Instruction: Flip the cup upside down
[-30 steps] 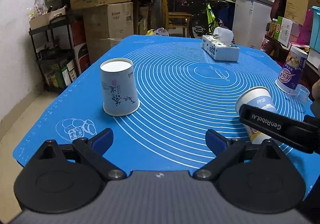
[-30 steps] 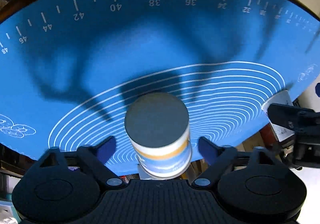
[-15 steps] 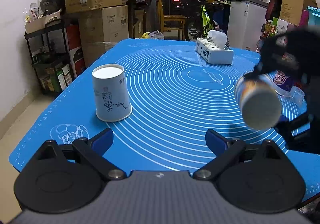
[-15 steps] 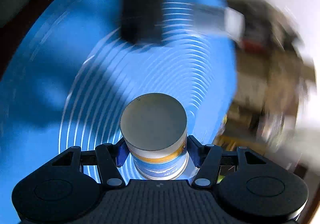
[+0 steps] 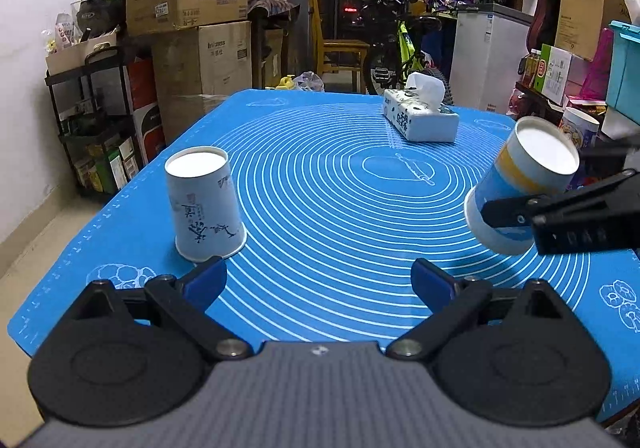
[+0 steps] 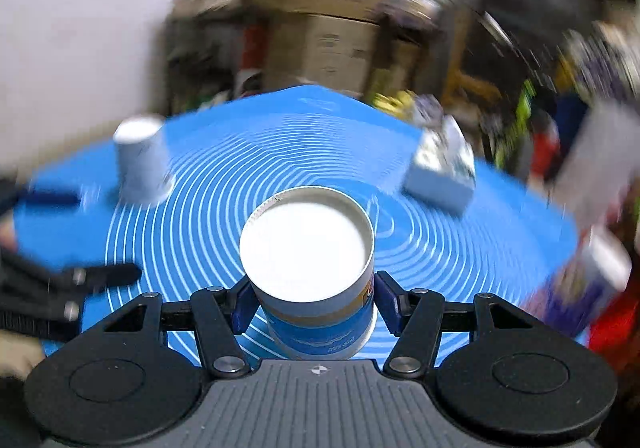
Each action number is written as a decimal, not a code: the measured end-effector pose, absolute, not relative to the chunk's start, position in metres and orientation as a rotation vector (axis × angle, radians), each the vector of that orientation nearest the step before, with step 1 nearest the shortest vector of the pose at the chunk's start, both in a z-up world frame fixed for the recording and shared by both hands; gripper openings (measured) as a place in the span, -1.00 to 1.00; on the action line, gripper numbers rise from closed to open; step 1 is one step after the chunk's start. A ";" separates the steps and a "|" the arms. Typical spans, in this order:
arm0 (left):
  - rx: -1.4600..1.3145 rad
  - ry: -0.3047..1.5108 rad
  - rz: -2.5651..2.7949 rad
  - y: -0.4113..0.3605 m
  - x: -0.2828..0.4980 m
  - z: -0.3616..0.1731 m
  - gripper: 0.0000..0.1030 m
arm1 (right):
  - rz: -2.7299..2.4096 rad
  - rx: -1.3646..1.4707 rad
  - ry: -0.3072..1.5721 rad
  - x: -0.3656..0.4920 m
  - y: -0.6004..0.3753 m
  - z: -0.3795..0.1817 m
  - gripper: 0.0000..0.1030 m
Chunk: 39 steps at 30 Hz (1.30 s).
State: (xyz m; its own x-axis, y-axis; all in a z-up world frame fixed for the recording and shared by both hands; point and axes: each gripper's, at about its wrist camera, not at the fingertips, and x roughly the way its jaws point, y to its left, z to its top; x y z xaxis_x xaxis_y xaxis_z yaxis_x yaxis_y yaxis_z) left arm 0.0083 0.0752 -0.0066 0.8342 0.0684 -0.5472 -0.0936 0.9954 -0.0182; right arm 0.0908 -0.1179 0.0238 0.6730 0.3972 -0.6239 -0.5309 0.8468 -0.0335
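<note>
Since half a second ago you have swung the blue-and-yellow cup round, so its flat white base now points up and back rather than out at the left camera, and the right wrist view looks across the table instead of down at it. Your landmark is the blue silicone mat, the largest thing before you, covering the tabletop with its white rings. At the mat's far edge, right of centre, sits the tissue box with a tissue standing out of its top. Toward the mat's left side stands the white printed cup, already mouth down with its base up. Over the mat's right side, off the surface and tilted, hangs the blue-and-yellow cup, mouth lowest and toward the mat. Your right gripper is clamped on it, the blue pads pressing the cup wall from either side near the mouth end; in the right wrist view the cup fills the middle, base toward the lens. Your left gripper hovers at the mat's near edge with its fingers spread wide and nothing between them, the white printed cup just beyond its left fingertip. The right wrist view is blurred away from the cup.
</note>
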 end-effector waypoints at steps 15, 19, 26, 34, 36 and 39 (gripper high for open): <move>-0.045 0.577 0.081 0.065 0.017 -0.012 0.90 | 0.381 -0.009 0.683 0.114 -0.130 -0.040 0.29; -0.043 0.572 0.090 0.062 0.018 -0.012 0.90 | 0.386 -0.021 0.670 0.110 -0.129 -0.037 0.43; -0.053 0.590 0.090 0.060 0.010 -0.006 0.90 | 0.336 0.003 0.610 0.082 -0.143 -0.018 0.86; -0.050 0.605 0.062 0.049 -0.006 -0.002 0.90 | 0.263 -0.019 0.611 0.024 -0.166 -0.010 0.87; -0.041 0.609 0.053 0.043 -0.010 -0.002 0.90 | 0.259 -0.005 0.610 0.011 -0.172 -0.009 0.88; -0.025 0.613 0.039 0.035 -0.016 -0.003 0.90 | 0.246 -0.014 0.603 -0.006 -0.177 -0.006 0.88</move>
